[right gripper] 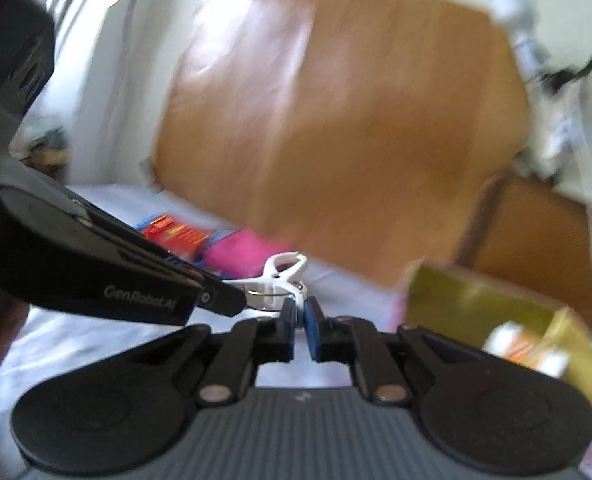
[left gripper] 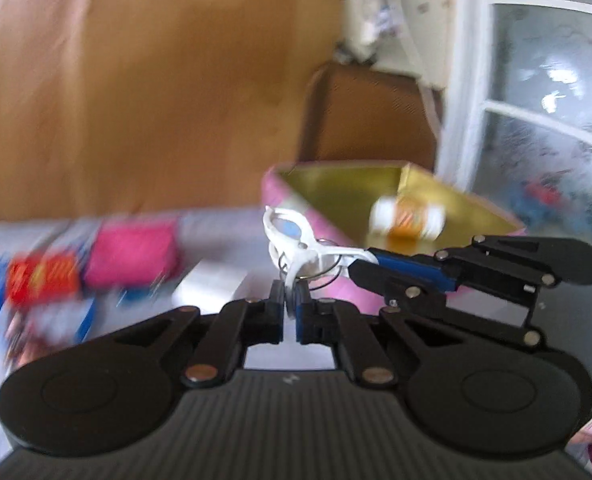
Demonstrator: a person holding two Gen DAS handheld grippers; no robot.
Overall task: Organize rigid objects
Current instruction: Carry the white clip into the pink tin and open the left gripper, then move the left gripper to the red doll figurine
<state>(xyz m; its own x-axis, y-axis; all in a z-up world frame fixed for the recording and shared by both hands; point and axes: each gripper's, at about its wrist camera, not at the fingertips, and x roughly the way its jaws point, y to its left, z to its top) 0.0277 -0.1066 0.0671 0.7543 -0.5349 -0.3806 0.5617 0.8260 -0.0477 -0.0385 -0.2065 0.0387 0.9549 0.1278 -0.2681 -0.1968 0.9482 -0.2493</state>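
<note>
A white plastic clip with a metal spring ring (left gripper: 296, 240) is held in the air between both grippers. My left gripper (left gripper: 290, 304) is shut on one handle of it. My right gripper (right gripper: 300, 312) is shut on the other handle; it enters the left wrist view from the right (left gripper: 360, 264). The clip also shows in the right wrist view (right gripper: 283, 276), with the left gripper's finger (right gripper: 219, 300) coming in from the left. A pink box with a gold inside (left gripper: 336, 196) stands just behind the clip and holds a white and orange object (left gripper: 408, 216). Both views are blurred.
A pink packet (left gripper: 131, 256) and a red and blue packet (left gripper: 39, 280) lie on the pale cloth (left gripper: 223, 236) at left. A white block (left gripper: 211, 284) lies near the clip. A wooden board (left gripper: 155, 80) and a brown chair (left gripper: 368, 120) stand behind. The gold box shows at right (right gripper: 476, 304).
</note>
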